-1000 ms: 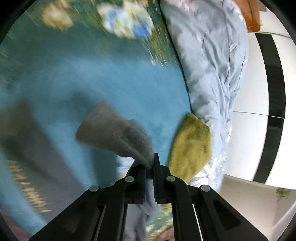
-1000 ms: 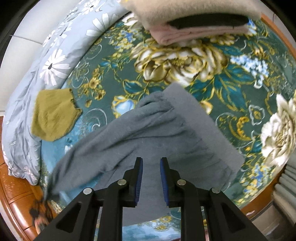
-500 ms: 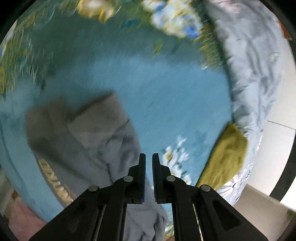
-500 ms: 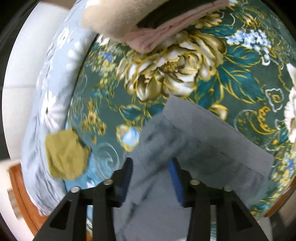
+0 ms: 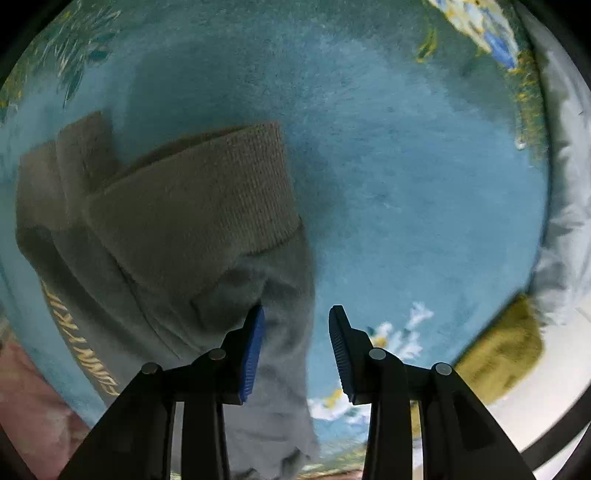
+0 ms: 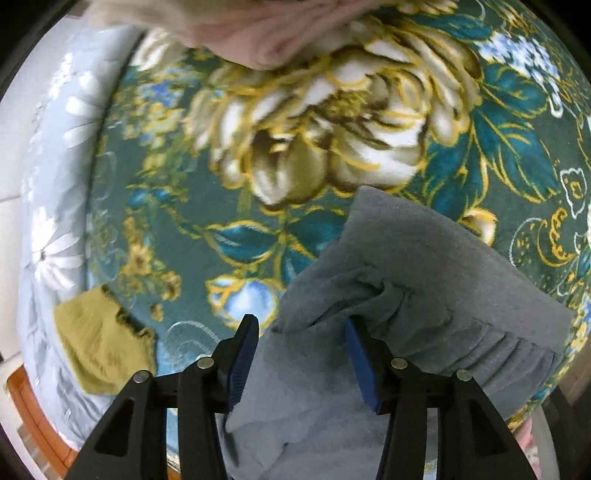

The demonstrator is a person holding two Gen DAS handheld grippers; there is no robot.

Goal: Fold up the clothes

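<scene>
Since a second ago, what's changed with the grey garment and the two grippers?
Both grippers came down toward the floral blanket and their jaws have just been opening. The left gripper, shut on the grey knit garment a second ago, has let it go; the cloth now lies on the blanket. The right gripper stands open over the same garment. The olive-yellow cloth and the folded pile stayed put.

Garment (image 6: 424,295) on blanket (image 6: 332,122)
</scene>
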